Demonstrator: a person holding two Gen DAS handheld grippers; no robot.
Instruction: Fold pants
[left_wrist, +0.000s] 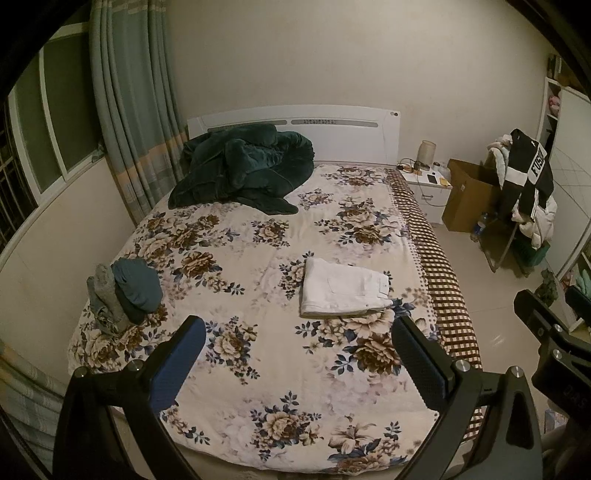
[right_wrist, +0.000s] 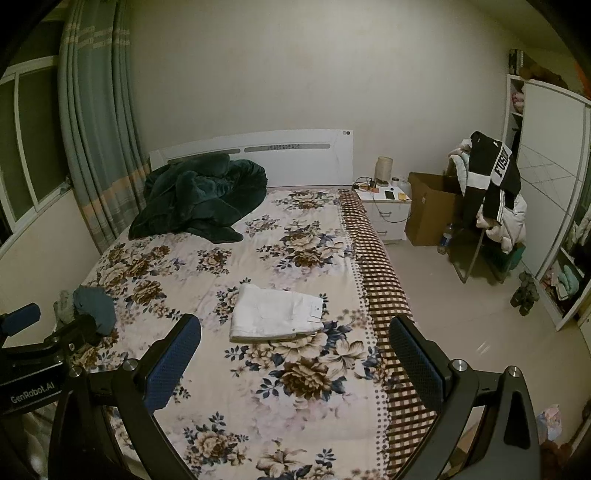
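Note:
A pair of white pants (left_wrist: 343, 293) lies folded into a flat rectangle on the floral bedspread (left_wrist: 258, 362), right of the bed's middle; it also shows in the right wrist view (right_wrist: 275, 314). My left gripper (left_wrist: 299, 354) is open and empty, held above the bed's near end, well short of the pants. My right gripper (right_wrist: 295, 354) is open and empty too, near the bed's right edge. The left gripper's body (right_wrist: 33, 354) shows at the left of the right wrist view.
A pile of grey and teal clothes (left_wrist: 125, 295) sits at the bed's left edge. A dark green blanket (left_wrist: 240, 170) is bunched by the headboard. A nightstand (left_wrist: 424, 184), cardboard box (left_wrist: 469, 195) and a clothes-draped chair (left_wrist: 524, 199) stand right of the bed.

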